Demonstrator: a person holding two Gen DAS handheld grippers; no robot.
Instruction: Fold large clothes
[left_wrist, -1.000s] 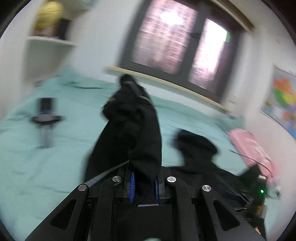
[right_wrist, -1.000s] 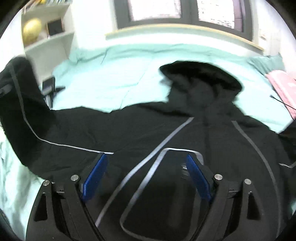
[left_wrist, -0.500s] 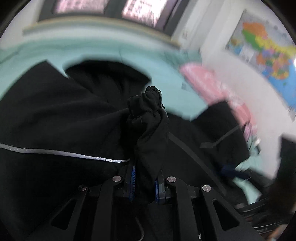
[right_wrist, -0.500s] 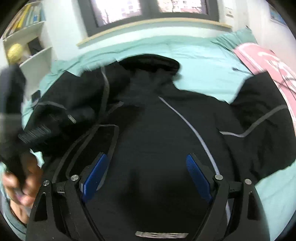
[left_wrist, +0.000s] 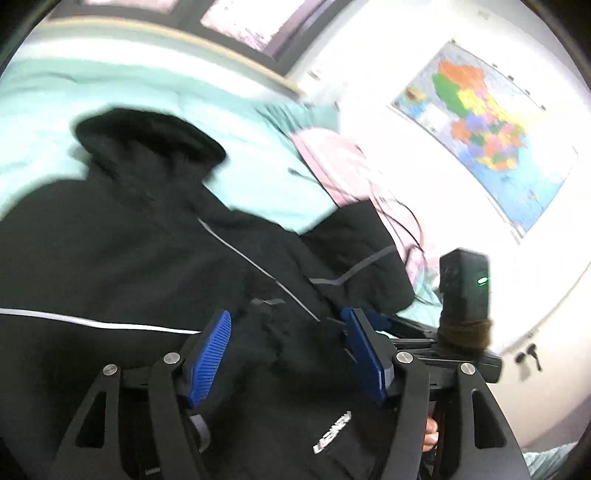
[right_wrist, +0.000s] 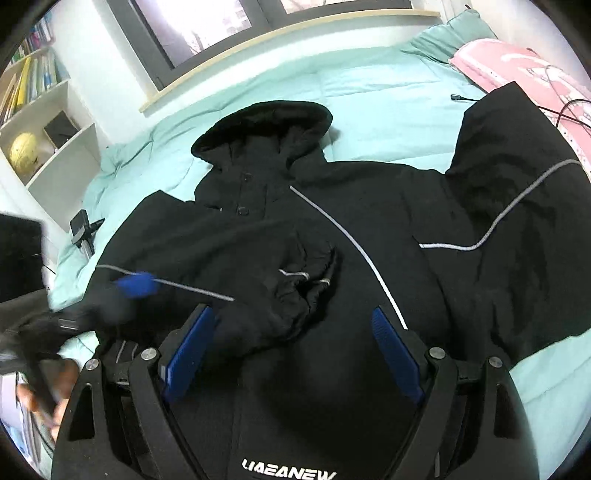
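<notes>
The black jacket (right_wrist: 332, 229) lies spread on the bed (right_wrist: 369, 92); its folded sleeve (left_wrist: 280, 325) sits between the left gripper's (left_wrist: 291, 354) just-opened, spread fingers, unpinched. The right gripper (right_wrist: 291, 354) hovers spread over the chest. The jacket's hem is cut off below.

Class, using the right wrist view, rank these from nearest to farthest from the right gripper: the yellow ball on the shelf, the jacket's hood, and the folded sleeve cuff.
1. Folded sleeve cuff: lying on the jacket's chest, just ahead of the right gripper.
2. Hood: farther up the bed, centre.
3. Yellow ball: on the shelf at far left, beyond the bed.
</notes>
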